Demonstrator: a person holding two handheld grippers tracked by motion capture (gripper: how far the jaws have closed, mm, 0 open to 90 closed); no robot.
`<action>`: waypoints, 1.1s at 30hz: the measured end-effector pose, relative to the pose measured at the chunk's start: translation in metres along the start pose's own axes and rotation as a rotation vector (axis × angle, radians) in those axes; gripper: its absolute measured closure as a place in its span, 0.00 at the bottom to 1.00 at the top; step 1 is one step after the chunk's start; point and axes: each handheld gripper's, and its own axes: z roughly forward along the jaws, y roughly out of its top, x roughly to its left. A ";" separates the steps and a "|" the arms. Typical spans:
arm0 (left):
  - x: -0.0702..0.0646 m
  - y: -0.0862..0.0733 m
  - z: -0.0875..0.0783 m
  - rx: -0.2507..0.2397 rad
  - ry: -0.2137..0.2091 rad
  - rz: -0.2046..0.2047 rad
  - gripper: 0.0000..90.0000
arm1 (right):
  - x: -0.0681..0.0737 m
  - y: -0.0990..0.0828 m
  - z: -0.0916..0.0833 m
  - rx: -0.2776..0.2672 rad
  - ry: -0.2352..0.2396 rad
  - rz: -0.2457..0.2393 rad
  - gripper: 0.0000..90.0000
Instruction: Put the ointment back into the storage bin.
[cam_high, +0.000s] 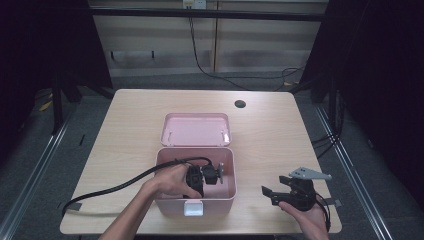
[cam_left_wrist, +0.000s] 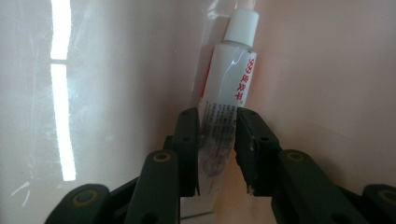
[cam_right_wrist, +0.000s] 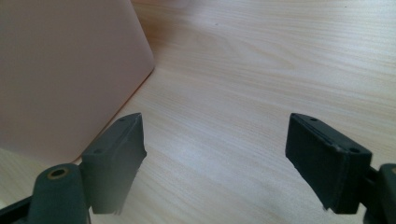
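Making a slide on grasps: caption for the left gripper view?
Left gripper closed on a white tube inside the pink box.

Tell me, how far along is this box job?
The pink box already stands open, its lid laid back on the table. In hand: the left gripper is down inside the box, jaws closed on a white tube with a white cap. Whether the tube is going in or coming out, I cannot tell. The right gripper waits open over bare wood beside the box. The lid is not yet closed.
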 end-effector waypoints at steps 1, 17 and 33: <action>0.000 0.000 0.000 -0.001 0.003 -0.001 0.77 | 0.000 0.000 0.000 0.000 0.001 0.000 0.21; 0.001 -0.002 -0.008 -0.047 0.042 -0.053 0.52 | 0.000 0.000 0.000 0.000 0.001 0.000 0.21; -0.007 -0.014 -0.043 -0.180 0.031 -0.056 0.48 | 0.000 0.000 0.000 0.000 0.004 -0.001 0.21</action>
